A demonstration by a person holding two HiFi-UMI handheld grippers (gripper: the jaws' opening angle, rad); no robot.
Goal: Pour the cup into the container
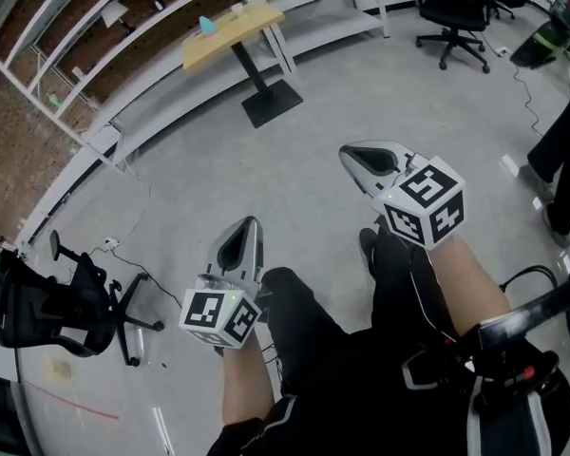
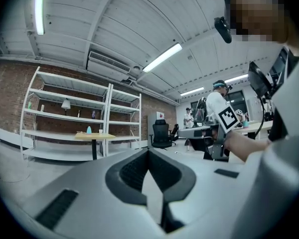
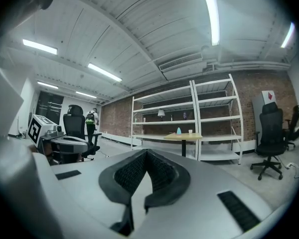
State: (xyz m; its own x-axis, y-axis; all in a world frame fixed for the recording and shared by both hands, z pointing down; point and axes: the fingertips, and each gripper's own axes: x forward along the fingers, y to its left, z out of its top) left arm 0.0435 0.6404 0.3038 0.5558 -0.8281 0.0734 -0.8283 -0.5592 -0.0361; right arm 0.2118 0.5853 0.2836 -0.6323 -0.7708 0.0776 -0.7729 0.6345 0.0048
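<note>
While the white cup [image 3: 190, 131] stands beside a blue container [image 3: 179, 131] on the wooden table [image 1: 247, 25] before the shelves [image 1: 323, 27], well apart from you, your left gripper [image 1: 250, 224] and right gripper [image 1: 353, 157] hover level, jaws closed together, holding nothing.

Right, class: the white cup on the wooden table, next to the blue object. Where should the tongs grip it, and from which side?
Take the white cup by its side wall, halfway up, coming in level from the right, away from the blue object at its left. It seems upright on the table; any handle is too small to see. The right tongs are shut: open first.
</note>
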